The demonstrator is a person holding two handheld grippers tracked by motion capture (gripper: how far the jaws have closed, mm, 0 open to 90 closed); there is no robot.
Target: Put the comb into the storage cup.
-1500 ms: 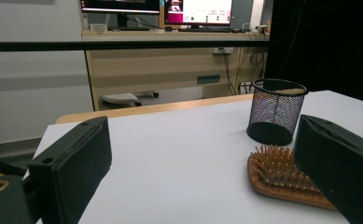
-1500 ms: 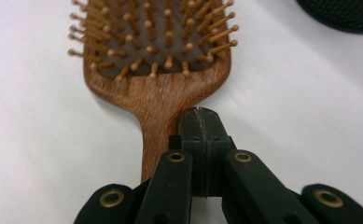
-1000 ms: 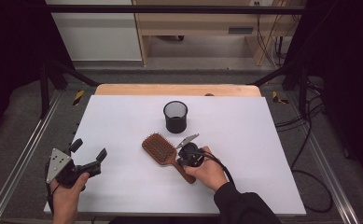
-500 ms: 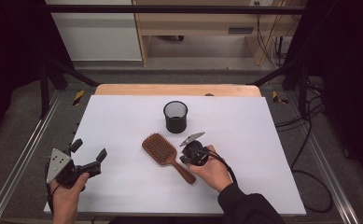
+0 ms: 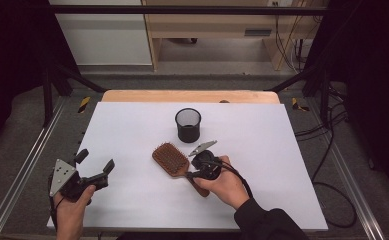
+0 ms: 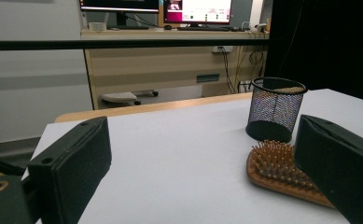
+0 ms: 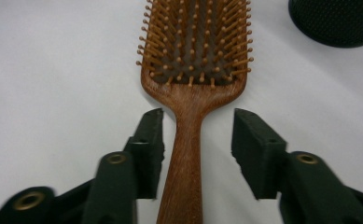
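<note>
Jaws first, left side to right: our left gripper (image 5: 93, 165) sits spread wide with nothing between its pads, hovering low near the table's (image 5: 132, 125) near-left corner. Looking along those jaws, the hairbrush (image 6: 282, 175) lies ahead and off toward the right-hand jaw, bristles up, with the mesh cup (image 6: 275, 109) just past it, close to the brush head but we can't tell if they touch.

Moving right, our right gripper (image 7: 198, 144) is where the action is. Its jaws are released too, but they straddle the hairbrush handle (image 7: 184, 158), one pad on each side, with a gap on both sides. The handle looks closer to the left-hand jaw than the right-hand one. The brush head lies straight ahead of the jaws, and the cup's rim peeks in ahead and to the right.

So we'd say the step in hand is grabbing the handle. To do it well, we'd nudge the gripper sideways so the handle sits centred, keep the pads low against the table, then squeeze just behind the neck where the wood is still narrow. Closing off-centre would probably swivel the brush toward the cup.
</note>
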